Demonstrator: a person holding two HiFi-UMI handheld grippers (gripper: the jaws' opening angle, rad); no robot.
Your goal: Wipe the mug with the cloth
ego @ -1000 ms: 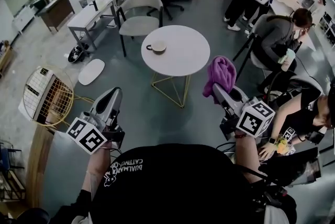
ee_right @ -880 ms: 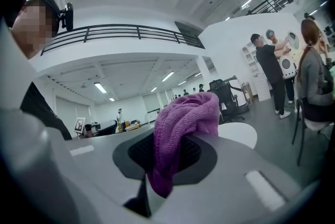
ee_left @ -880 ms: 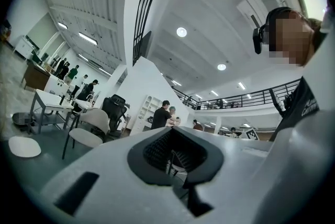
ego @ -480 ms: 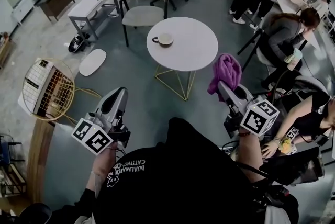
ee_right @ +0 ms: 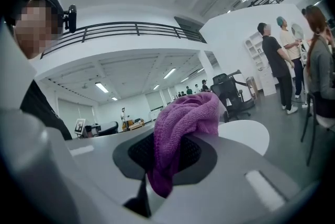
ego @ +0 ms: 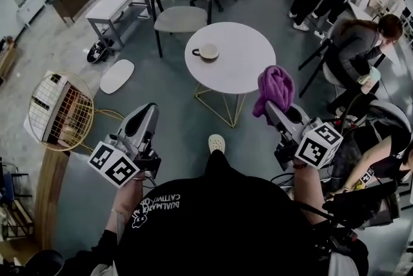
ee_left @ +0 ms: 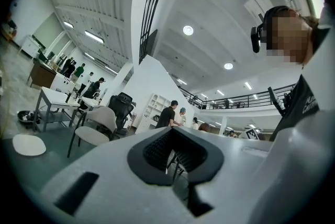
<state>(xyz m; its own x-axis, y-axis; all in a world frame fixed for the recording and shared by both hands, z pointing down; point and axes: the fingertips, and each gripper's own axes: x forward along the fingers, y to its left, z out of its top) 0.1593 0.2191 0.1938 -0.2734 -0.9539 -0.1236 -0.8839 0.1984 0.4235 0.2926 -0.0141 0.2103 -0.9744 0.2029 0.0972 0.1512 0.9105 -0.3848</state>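
1. Left gripper [ego: 148, 115]: jaws clenched together, nothing between them
2. Right gripper [ego: 273, 108]: clamped on the purple cloth [ego: 274, 88], which drapes over its tips and hides them
3. Mug [ego: 208, 52]: stands on the round white table [ego: 248, 68], well apart from both grippers; inside not discernible

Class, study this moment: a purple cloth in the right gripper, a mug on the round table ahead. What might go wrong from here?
1. The cloth hangs in a loose bunch from the right gripper; it may slip out during wiping.
2. The mug stands free on the table, and the left gripper is shut and empty; unless it opens to steady the mug, wiping may push or tip it.
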